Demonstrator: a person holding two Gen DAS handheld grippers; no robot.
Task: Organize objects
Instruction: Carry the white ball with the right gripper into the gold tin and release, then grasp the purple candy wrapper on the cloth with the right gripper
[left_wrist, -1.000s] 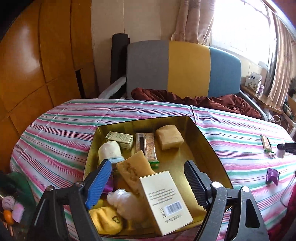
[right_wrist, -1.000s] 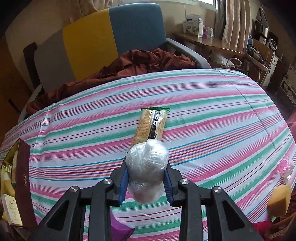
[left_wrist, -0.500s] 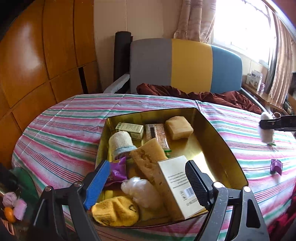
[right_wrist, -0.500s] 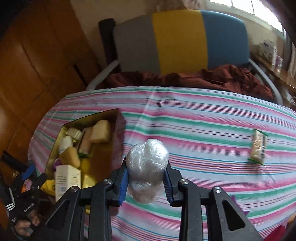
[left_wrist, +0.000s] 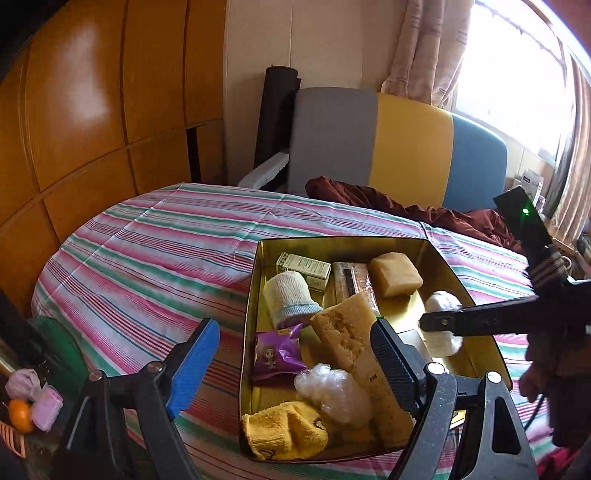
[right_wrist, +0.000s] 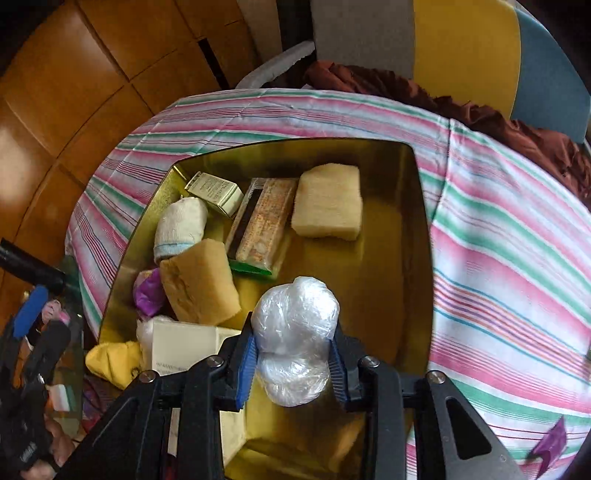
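Plastic-wrapped ball (right_wrist: 295, 336), white and crinkly, sits pinched between the jaws of the right gripper (right_wrist: 291, 363), and it is hanging over the open gold tin (right_wrist: 417, 221) right now! Blue pads press in on both sides of it, the wrap bulging out above and below the grip. Straight ahead of those jaws lies bare gold floor, and beyond that a pale sponge block (right_wrist: 327, 201) near the far wall. Ahead and to the left of the jaws: a long cracker pack (right_wrist: 264, 225), a small green-printed carton (right_wrist: 216, 192), a rolled white sock (right_wrist: 181, 227) and a tan sponge wedge (right_wrist: 199, 282). Just left of the jaws lies a cream box (right_wrist: 184, 347), with a yellow sock (right_wrist: 110, 362) past it at the tin's near corner.

Over to the left gripper (left_wrist: 291, 362): jaws spread wide, nothing between them, hovering at the near end of the tin. Its blue pad is outside the tin's left wall over the striped tablecloth (left_wrist: 147, 258); its black pad is over the contents. Between and just beyond those jaws sit a purple snack packet (left_wrist: 277, 354) and a second wrapped white bundle (left_wrist: 328, 391). From this view the held ball appears to the right of the jaws, low inside the tin; whether it touches the floor, I can't tell.
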